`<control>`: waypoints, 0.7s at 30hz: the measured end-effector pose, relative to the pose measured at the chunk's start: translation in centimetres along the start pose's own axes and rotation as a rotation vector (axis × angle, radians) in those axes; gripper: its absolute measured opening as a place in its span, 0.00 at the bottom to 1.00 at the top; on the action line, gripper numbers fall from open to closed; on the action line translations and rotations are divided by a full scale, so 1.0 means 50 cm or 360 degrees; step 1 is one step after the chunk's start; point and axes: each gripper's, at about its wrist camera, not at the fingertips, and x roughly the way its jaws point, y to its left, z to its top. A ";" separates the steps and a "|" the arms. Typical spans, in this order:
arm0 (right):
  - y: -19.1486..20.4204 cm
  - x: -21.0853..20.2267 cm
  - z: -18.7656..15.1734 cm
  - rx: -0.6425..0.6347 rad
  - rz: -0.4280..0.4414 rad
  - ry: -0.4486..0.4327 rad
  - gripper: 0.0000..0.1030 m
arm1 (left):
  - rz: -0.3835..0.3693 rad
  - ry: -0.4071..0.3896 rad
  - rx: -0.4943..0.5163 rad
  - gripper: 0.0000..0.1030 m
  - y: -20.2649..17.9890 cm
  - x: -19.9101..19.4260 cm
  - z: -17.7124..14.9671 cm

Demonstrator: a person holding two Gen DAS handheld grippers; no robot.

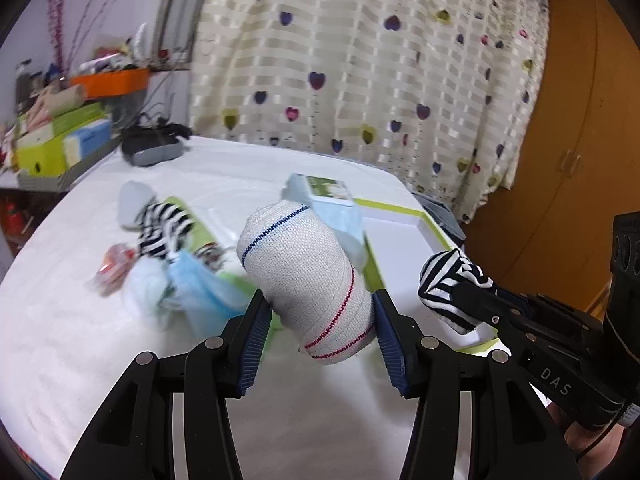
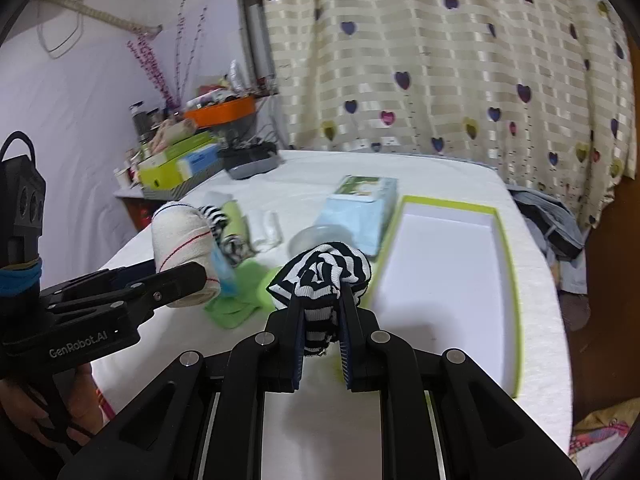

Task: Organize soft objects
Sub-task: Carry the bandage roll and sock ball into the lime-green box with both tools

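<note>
My left gripper (image 1: pixel 318 308) is shut on a white bandage roll (image 1: pixel 308 276) with blue and red stitch lines, held above the white table. The same bandage roll (image 2: pixel 180 240) shows at the left of the right wrist view, in the left gripper (image 2: pixel 176 276). My right gripper (image 2: pixel 322 308) is shut on a black-and-white striped sock ball (image 2: pixel 324 272), close to the left edge of a shallow green-rimmed white tray (image 2: pixel 448 280). That sock ball (image 1: pixel 448 284) hangs over the tray (image 1: pixel 404 240) in the left wrist view, pinched by the right gripper (image 1: pixel 460 300).
A light blue tissue pack (image 2: pixel 360 208) lies left of the tray. Another striped sock (image 1: pixel 164 228), a blue mask (image 1: pixel 204 284), green cloth (image 2: pixel 240 300) and small packets are piled at the left. Boxes (image 1: pixel 60 140) and an orange basket (image 1: pixel 112 82) stand on a side shelf. A heart-patterned curtain (image 1: pixel 360 60) hangs behind.
</note>
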 end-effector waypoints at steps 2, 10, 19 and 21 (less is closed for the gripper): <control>-0.019 -0.002 0.003 0.0022 -0.0029 -0.0005 0.15 | -0.0025 0.0004 0.0030 0.49 -0.019 0.012 0.010; -0.089 0.002 0.004 0.0096 -0.0135 0.0001 0.15 | -0.0113 0.0058 0.0154 0.49 -0.092 0.063 0.030; -0.163 0.038 -0.016 0.0179 -0.0215 0.0094 0.15 | -0.0197 0.0209 0.0265 0.49 -0.156 0.136 0.017; -0.173 0.049 -0.021 0.0191 -0.0226 0.0123 0.15 | -0.0223 0.0253 0.0292 0.49 -0.168 0.153 0.011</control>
